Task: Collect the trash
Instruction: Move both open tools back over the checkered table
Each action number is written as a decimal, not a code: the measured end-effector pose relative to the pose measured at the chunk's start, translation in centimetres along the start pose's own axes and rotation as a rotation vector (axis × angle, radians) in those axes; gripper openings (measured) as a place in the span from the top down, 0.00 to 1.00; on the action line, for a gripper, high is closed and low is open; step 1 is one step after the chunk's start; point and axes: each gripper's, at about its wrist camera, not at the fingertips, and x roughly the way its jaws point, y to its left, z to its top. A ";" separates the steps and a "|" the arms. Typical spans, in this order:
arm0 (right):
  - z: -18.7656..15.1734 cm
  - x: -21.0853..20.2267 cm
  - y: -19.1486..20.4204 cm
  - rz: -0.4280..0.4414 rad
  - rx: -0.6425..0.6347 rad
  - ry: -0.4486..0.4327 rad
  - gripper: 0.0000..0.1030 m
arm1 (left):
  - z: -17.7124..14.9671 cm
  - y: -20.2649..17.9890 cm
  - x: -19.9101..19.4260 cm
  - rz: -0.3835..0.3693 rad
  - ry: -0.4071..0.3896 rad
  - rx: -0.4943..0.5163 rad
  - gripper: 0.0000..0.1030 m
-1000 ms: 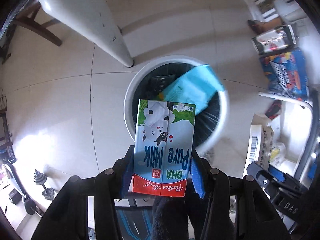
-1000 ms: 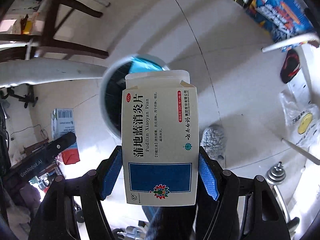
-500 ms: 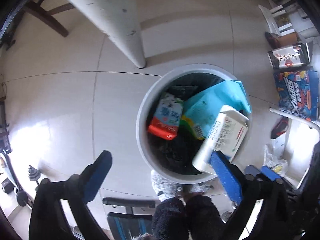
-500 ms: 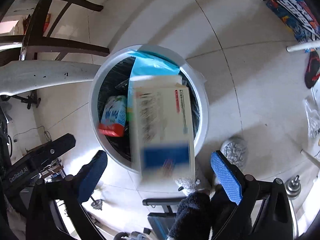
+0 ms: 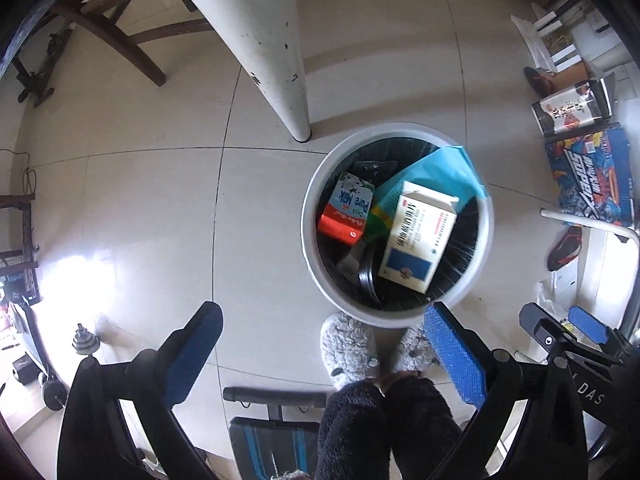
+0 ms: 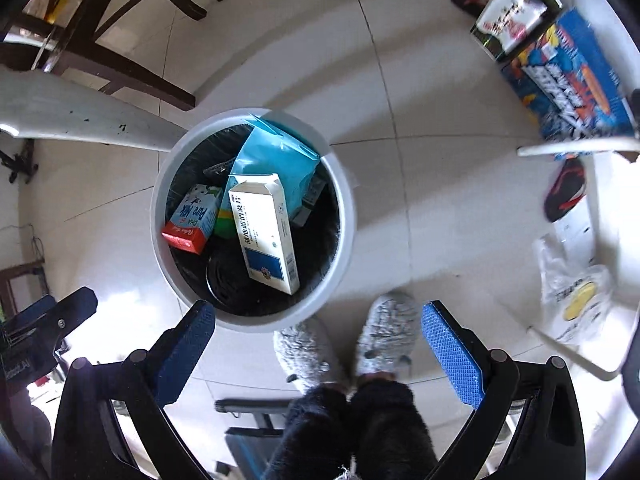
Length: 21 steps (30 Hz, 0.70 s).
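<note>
A round white trash bin (image 5: 310, 240) (image 6: 160, 236) with a dark liner stands on the tiled floor. Inside lie a blue-and-red milk carton (image 5: 347, 210) (image 6: 192, 220), a cream medicine box (image 5: 416, 236) (image 6: 266, 232) and a turquoise packet (image 5: 436, 172) (image 6: 276, 160). My left gripper (image 5: 324, 332) hangs open above the floor, the bin just past its right finger. My right gripper (image 6: 318, 324) is open too, with the bin ahead of its left finger. Nothing is between either pair of fingers.
A person's grey fuzzy slippers (image 5: 348, 348) (image 6: 384, 336) stand right beside the bin. A white table leg (image 5: 260, 48) rises close behind it. Wooden chair legs (image 6: 120, 40), colourful boxes (image 5: 592, 172) (image 6: 568, 72), a plastic bag (image 6: 576, 304) and dumbbells (image 5: 84, 344) lie around.
Both grippers opened and let go: the milk carton and the medicine box dropped into the bin and now lie still there. The bin has shifted right in the left wrist view.
</note>
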 end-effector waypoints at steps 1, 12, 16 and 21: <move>-0.2 -0.6 0.1 -0.003 -0.006 -0.002 0.00 | -0.4 -0.1 -0.8 -0.001 -0.005 -0.003 0.00; -2.9 -10.4 0.8 -0.024 -0.076 -0.054 0.00 | -4.0 -0.3 -9.9 -0.011 -0.053 -0.013 0.00; -4.3 -15.0 1.0 -0.014 -0.092 -0.076 0.00 | -5.3 -0.6 -13.8 -0.016 -0.066 -0.007 0.00; -6.0 -22.4 1.6 0.008 -0.103 -0.113 0.00 | -7.1 -0.8 -19.9 -0.040 -0.094 0.012 0.00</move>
